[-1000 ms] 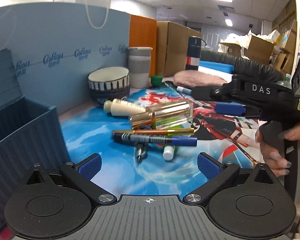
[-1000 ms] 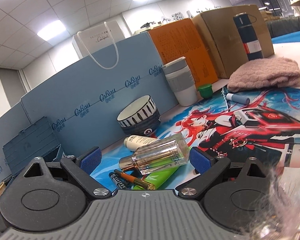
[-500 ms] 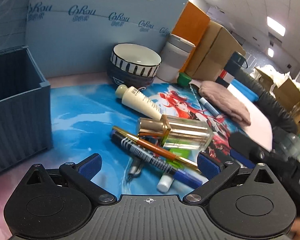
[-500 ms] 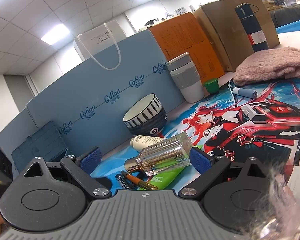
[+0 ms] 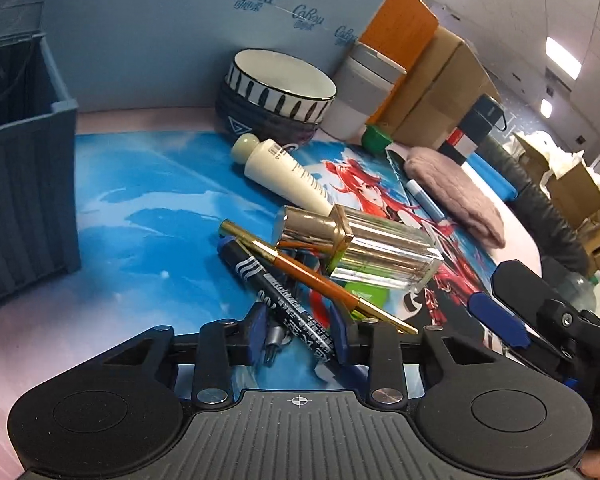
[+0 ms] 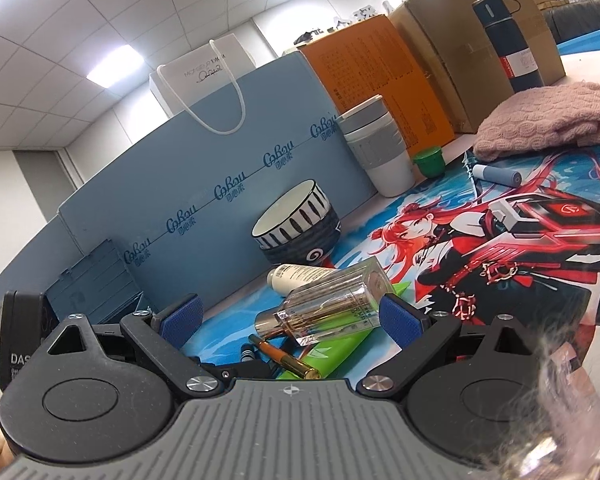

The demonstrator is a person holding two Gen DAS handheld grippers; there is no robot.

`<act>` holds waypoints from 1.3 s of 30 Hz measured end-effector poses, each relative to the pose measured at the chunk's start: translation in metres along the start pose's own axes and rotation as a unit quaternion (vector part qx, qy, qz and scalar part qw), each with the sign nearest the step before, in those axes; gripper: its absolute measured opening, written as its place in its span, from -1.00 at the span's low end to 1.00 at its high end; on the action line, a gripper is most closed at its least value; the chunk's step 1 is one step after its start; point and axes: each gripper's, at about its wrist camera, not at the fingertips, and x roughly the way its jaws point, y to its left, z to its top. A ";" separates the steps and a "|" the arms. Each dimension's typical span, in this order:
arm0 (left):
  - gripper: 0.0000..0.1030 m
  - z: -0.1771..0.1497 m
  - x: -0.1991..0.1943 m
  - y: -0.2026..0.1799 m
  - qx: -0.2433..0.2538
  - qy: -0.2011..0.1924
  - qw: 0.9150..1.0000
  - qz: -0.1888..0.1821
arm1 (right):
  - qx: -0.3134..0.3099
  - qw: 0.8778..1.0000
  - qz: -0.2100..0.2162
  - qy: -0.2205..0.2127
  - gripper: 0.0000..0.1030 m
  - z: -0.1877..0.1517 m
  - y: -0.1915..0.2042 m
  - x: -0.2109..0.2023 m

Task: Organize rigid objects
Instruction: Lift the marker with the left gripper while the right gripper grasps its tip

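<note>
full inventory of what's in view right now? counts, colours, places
marker: 1, black with blue cap, on mat, between left fingers
pen: 1, orange and gold, lying across marker
perfume bottle: 1, clear with gold cap, lying on pile
green tube: 1, green, under bottle
cream tube: 1, cream, behind bottle
bowl: 1, striped dark and white, back of mat
cup: 1, white and grey, right of bowl
storage box: 1, blue-grey, far left
knit cloth: 1, pink, right
left gripper: closed on marker
right gripper: open, around bottle
</note>
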 end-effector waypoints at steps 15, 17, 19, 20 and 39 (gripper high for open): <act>-0.79 -0.026 -0.053 0.018 0.048 -0.014 0.999 -0.006 | 0.037 0.997 0.048 0.038 0.85 -0.006 0.003 0.009; -0.79 -0.029 -0.059 0.019 0.059 -0.014 0.998 -0.001 | 0.050 0.995 0.066 0.055 0.84 -0.009 0.004 0.013; -0.79 -0.031 -0.063 0.021 0.065 -0.014 0.998 0.004 | 0.063 0.991 0.086 0.078 0.80 -0.011 0.008 0.019; -0.79 -0.031 -0.065 0.021 0.069 -0.016 0.998 0.005 | 0.066 0.989 0.096 0.090 0.79 -0.012 0.011 0.023; -0.79 -0.033 -0.099 0.026 0.101 -0.049 0.993 -0.033 | 0.098 0.960 0.158 0.210 -0.72 -0.023 0.059 0.081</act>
